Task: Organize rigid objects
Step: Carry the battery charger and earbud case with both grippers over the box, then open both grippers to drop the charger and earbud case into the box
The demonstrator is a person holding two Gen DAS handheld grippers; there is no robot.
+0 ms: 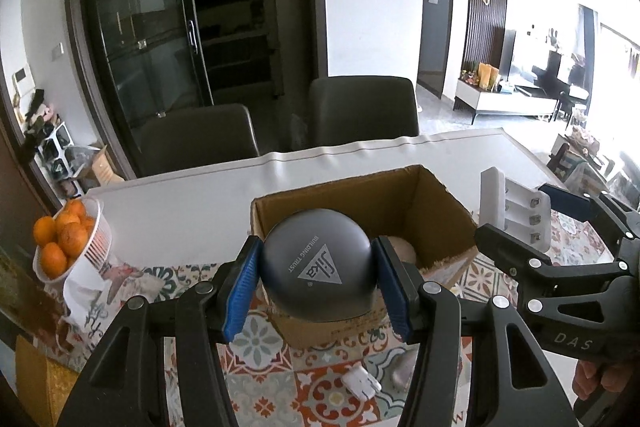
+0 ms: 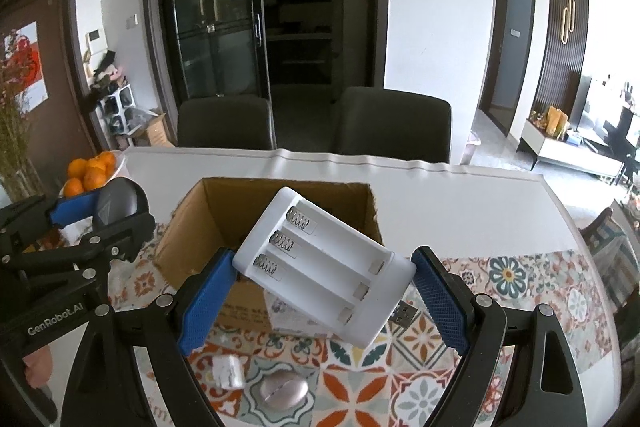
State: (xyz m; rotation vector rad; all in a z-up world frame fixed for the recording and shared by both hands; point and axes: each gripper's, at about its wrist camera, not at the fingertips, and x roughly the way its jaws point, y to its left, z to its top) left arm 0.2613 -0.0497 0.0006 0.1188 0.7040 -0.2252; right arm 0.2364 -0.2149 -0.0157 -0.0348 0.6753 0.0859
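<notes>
My left gripper [image 1: 316, 279] is shut on a round grey case [image 1: 318, 263] with a Sika logo and holds it above the near edge of an open cardboard box [image 1: 436, 203]. A beige object [image 1: 404, 249] lies inside the box. My right gripper [image 2: 324, 291] is shut on a white battery charger [image 2: 324, 267] with three empty slots and holds it tilted over the box's [image 2: 224, 203] front edge. The charger [image 1: 516, 211] and right gripper also show in the left wrist view, at the right of the box. The left gripper with the grey case [image 2: 116, 203] shows at the left in the right wrist view.
A white basket of oranges [image 1: 64, 239] stands at the table's left edge. A silver mouse [image 2: 282, 393], a small white plug [image 2: 228, 371] and a USB connector [image 2: 404, 315] lie on the patterned cloth [image 2: 520, 291] near me. Two dark chairs [image 1: 360, 111] stand behind the table.
</notes>
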